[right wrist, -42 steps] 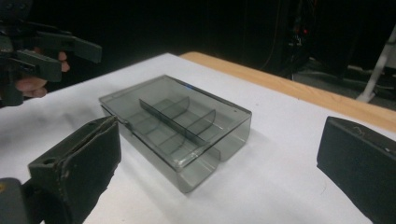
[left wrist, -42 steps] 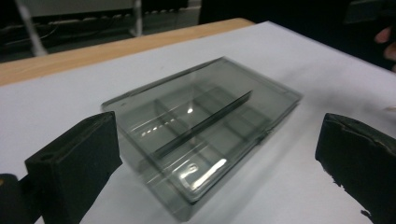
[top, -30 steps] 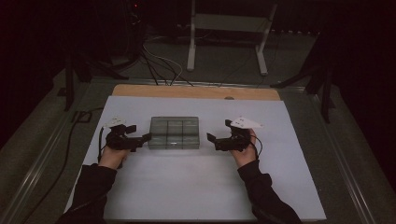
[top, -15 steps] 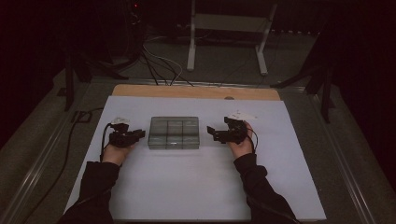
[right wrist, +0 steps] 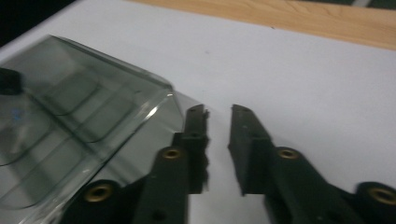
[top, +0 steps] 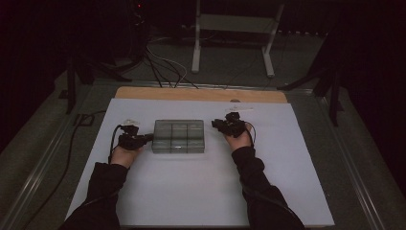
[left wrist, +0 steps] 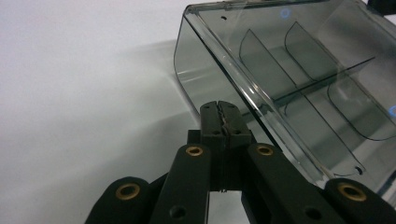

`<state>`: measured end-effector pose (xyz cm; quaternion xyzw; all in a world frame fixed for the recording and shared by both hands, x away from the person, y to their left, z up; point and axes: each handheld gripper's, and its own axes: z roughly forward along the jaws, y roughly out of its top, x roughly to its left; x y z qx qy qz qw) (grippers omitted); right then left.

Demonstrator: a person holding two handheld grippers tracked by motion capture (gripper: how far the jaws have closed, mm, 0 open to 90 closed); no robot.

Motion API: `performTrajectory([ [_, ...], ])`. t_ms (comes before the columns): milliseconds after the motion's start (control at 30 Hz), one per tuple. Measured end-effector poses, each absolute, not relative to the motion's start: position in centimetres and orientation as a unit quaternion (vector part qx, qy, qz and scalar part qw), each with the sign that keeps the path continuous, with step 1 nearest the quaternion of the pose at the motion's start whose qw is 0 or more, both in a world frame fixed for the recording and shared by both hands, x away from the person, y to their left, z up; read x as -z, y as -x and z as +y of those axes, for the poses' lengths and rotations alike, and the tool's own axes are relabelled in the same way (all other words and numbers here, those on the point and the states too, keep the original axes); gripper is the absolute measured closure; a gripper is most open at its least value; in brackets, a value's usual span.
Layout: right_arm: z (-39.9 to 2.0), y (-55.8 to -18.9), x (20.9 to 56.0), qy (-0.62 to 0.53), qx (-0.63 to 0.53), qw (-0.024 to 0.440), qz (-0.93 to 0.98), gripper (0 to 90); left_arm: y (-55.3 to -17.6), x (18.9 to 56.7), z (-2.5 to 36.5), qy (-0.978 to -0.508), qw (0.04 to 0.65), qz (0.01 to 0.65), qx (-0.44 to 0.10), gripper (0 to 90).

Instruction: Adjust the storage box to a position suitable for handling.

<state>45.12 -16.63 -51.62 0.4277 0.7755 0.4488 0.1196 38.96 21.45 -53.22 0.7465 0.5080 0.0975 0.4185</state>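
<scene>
A smoky clear plastic divider box (top: 179, 136) lies on the white board, lid closed. My left gripper (top: 145, 139) lies low at the box's left wall. Its jaws have just closed and meet tip to tip with nothing between them (left wrist: 219, 109), right against the box's (left wrist: 299, 70) rounded corner. My right gripper (top: 218, 124) is at the box's far right corner. Its jaws have just been closing, and a narrow gap still shows between the tips (right wrist: 218, 112) with only white board in it. The box's (right wrist: 79, 116) corner sits just beside its left jaw.
The white board (top: 201, 191) covers most of the table, with a wooden strip (top: 201, 94) along its far edge. A cable (top: 76, 129) runs off the left side. The legs of a metal stand (top: 230, 43) rise behind the table.
Both hands have come in toward the box, the right one farther, moving left and away from the person. Both pairs of jaws have narrowed from wide open.
</scene>
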Motion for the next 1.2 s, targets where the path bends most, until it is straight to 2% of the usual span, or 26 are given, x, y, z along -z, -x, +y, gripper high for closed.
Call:
performTrajectory([
  [33,-16.6,-45.1,51.6,-0.428,-0.449,0.120,0.775,78.4,-39.0,53.2,21.4,-0.746,0.418,0.508,-0.098,90.0],
  [67,-16.3,-45.9,51.6,-0.433,-0.432,0.115,0.782,85.3,-39.0,53.2,21.5,-0.745,0.419,0.511,-0.094,90.0],
  [133,-16.2,-46.5,51.4,-0.439,-0.427,0.113,0.783,90.0,-39.0,53.2,21.4,-0.745,0.419,0.511,-0.093,90.0],
  [367,-15.3,-48.1,52.0,-0.454,-0.412,0.080,0.786,90.0,-39.2,53.3,20.1,-0.753,0.424,0.495,-0.092,90.0],
  [533,-15.0,-48.9,52.4,-0.467,-0.401,0.075,0.784,90.0,-39.4,53.3,19.6,-0.753,0.429,0.492,-0.082,90.0],
  [833,-15.9,-49.4,53.0,-0.475,-0.407,0.040,0.779,90.0,-39.5,53.5,18.5,-0.758,0.434,0.482,-0.064,90.0],
  [1200,-17.0,-47.4,52.9,-0.489,-0.401,0.049,0.773,90.0,-37.9,53.4,17.7,-0.777,0.427,0.461,-0.043,90.0],
])
